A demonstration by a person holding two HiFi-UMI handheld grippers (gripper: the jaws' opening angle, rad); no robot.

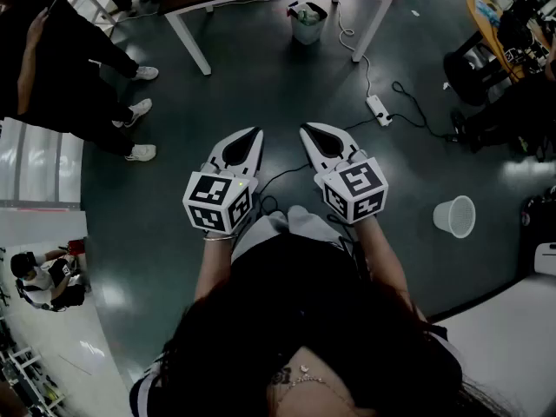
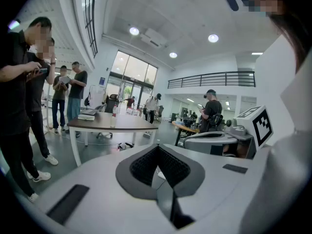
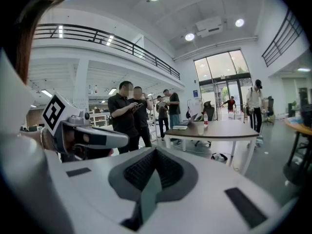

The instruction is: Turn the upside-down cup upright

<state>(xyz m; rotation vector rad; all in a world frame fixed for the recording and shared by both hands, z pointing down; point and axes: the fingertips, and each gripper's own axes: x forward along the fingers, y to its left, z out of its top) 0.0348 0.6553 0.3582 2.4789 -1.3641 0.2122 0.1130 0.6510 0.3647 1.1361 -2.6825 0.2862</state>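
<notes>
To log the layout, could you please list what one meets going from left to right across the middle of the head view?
White sneakers → left tongs → right tongs → white mesh wastebasket.

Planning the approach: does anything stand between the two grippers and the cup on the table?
Nothing visible does: bare floor lies between the left gripper, the right gripper and the table where the cup stands.

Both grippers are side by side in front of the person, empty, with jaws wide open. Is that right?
Not open. The left gripper and the right gripper are both shut, tips together, as each gripper view shows. They are side by side and empty.
</notes>
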